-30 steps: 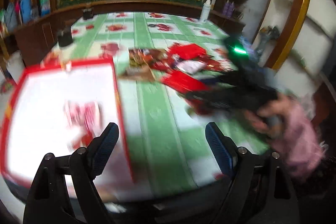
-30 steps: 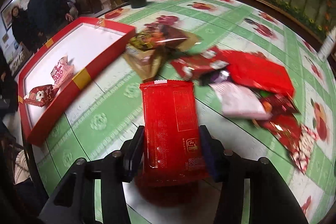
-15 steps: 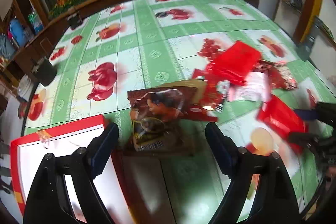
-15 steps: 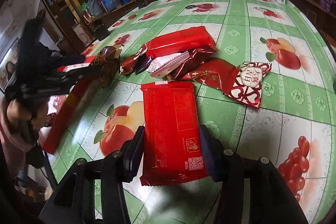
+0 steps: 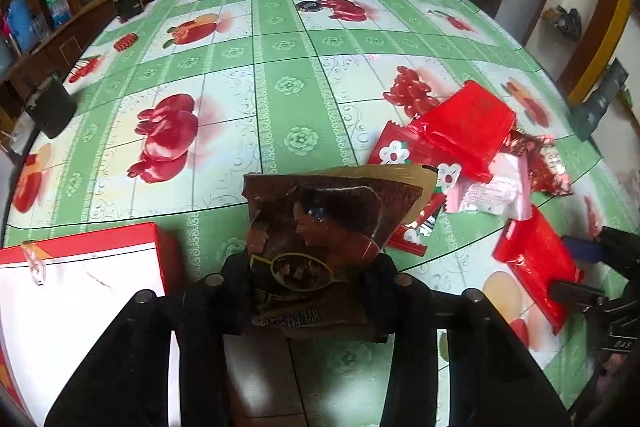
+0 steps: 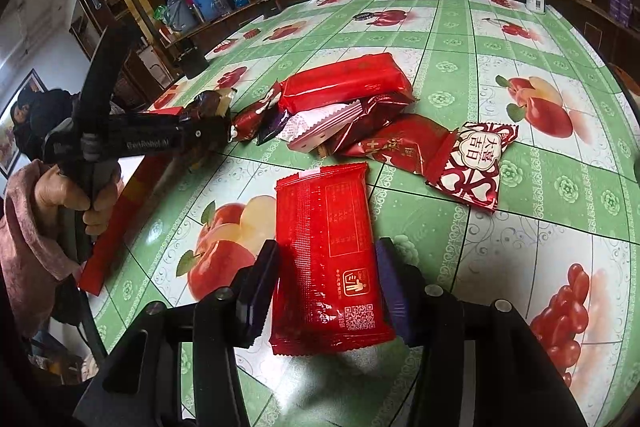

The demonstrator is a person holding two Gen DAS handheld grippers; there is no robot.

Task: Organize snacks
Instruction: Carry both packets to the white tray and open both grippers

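The left claw [image 5: 310,291] has just closed its jaws onto a glossy brown foil snack bag printed with faces [image 5: 320,227], which lies on the green fruit-patterned counter [image 5: 280,87] just beside the shallow red-rimmed white box [image 5: 80,291]. That bag now looks ready to be lifted into the box. A second ago this claw was wide open over the box. The right claw [image 6: 326,291] grips a flat red plastic snack packet [image 6: 328,251], as before, slightly tighter.
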